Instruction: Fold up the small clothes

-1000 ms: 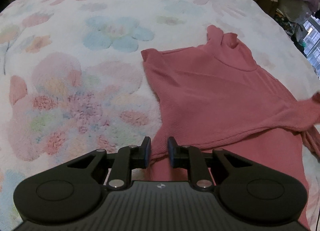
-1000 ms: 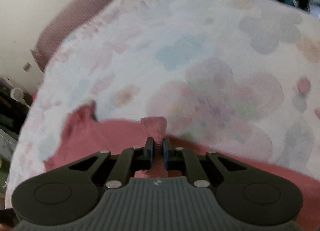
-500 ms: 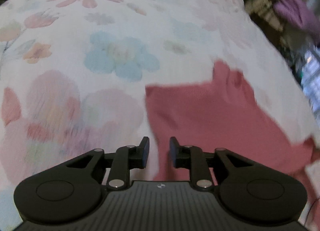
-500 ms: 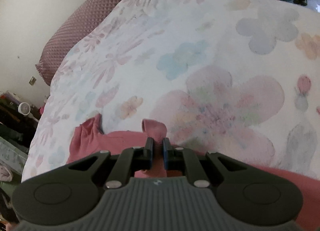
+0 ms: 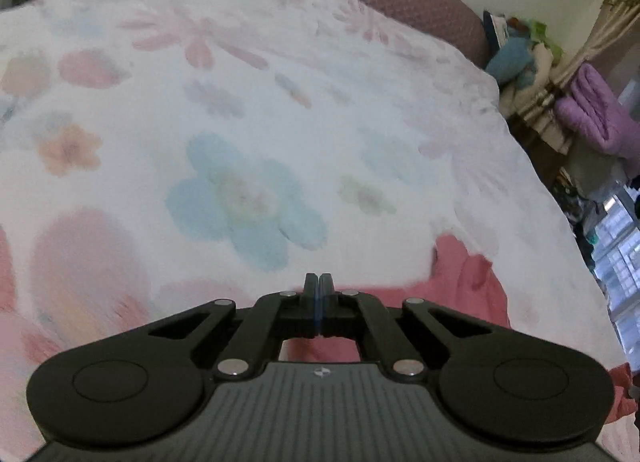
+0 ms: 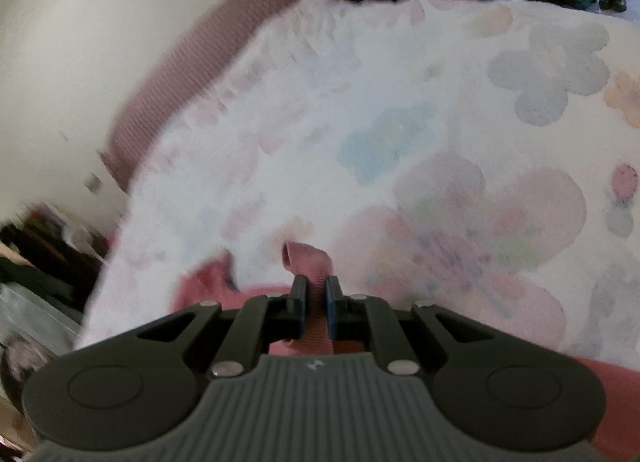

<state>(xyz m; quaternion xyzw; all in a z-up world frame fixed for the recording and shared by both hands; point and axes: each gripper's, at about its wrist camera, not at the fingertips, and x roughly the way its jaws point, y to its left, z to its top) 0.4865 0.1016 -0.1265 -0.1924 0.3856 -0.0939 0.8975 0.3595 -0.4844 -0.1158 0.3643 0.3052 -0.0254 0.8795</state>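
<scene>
Now our right gripper (image 6: 316,294) is clamped on a strip of the pink top (image 6: 308,262); our left gripper (image 5: 318,290) has its jaws pressed together, and we cannot tell whether cloth is caught between them. Beyond, the top (image 5: 468,282) lies on the bed (image 5: 280,102). If only one side holds, we risk a skewed, bunched fold

Left gripper (image 5: 319,282) with fingers pressed together above the pink top (image 5: 468,286), right gripper (image 6: 316,290) pinching a fold of that top
</scene>
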